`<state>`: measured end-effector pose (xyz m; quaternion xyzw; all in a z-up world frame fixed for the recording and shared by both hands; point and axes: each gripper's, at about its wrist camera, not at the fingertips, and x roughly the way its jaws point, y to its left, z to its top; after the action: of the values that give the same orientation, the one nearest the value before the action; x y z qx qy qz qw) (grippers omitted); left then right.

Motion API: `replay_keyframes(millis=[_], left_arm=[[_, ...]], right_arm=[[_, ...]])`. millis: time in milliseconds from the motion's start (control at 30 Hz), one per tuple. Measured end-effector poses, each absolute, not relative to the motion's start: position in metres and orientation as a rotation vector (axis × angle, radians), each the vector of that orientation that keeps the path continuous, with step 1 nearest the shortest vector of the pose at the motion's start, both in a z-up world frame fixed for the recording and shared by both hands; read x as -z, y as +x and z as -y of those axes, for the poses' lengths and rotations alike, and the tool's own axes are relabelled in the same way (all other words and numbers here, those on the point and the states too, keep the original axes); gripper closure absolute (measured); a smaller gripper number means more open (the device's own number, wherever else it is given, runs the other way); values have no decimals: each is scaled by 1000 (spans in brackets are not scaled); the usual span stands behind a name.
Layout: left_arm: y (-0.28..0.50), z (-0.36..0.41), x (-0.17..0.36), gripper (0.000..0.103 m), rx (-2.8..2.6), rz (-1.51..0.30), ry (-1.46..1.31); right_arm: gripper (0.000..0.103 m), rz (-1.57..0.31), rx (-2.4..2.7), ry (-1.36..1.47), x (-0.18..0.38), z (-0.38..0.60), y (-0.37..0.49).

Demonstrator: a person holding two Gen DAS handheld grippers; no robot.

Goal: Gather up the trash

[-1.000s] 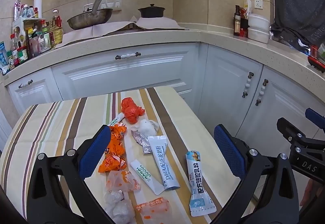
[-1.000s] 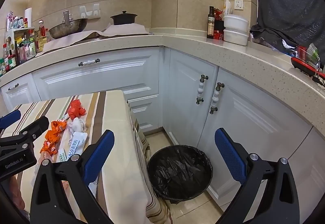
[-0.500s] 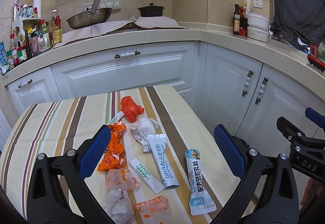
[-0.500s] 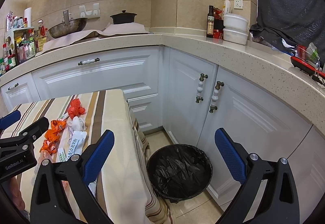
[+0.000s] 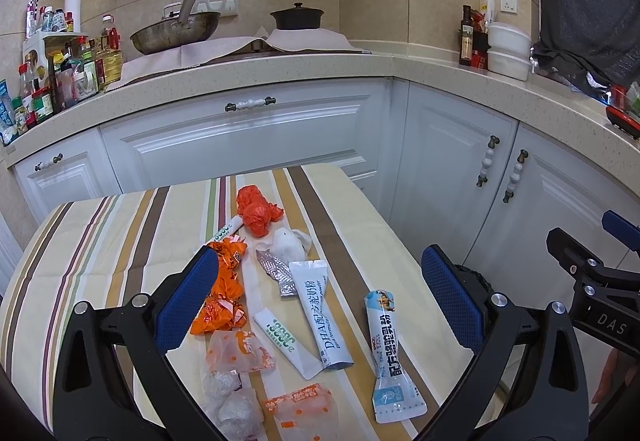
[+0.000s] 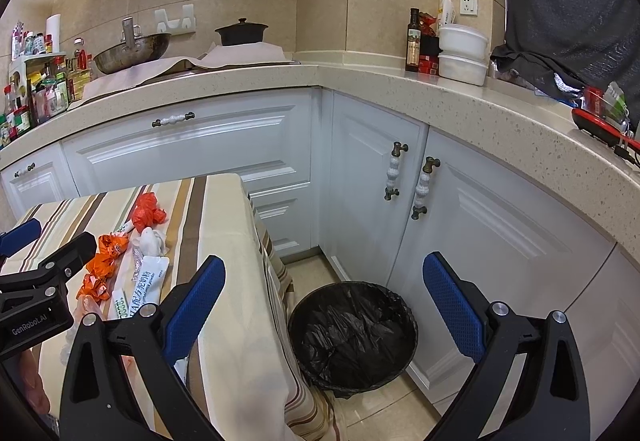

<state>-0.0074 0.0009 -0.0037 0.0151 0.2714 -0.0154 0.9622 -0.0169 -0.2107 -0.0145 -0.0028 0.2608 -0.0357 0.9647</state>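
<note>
Several pieces of trash lie on the striped table (image 5: 96,241): a red crumpled bag (image 5: 256,211), a white tissue wad (image 5: 286,245), orange wrappers (image 5: 224,293), a white DHA sachet (image 5: 318,313), and a blue-topped sachet (image 5: 386,353). My left gripper (image 5: 320,301) is open and empty above them. My right gripper (image 6: 324,305) is open and empty, held above the black-lined trash bin (image 6: 352,333) on the floor right of the table. The red bag (image 6: 148,213) also shows in the right wrist view.
White cabinets (image 5: 248,137) run behind and right of the table under a beige countertop (image 6: 400,89). The counter holds a wok (image 5: 176,33), a black pot (image 5: 296,17), bottles (image 5: 60,77) and white containers (image 6: 462,53).
Both grippers have barely shifted; the trash sits a touch lower in the left wrist view. Nothing was grasped or released.
</note>
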Motion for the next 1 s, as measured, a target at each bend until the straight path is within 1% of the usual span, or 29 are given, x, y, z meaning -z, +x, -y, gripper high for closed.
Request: replay_keyframes(millis=[1000], left_arm=[[-7,1,12,4,33,-558,35]], right_arm=[[7,-533,73,-7,17,211,-17]])
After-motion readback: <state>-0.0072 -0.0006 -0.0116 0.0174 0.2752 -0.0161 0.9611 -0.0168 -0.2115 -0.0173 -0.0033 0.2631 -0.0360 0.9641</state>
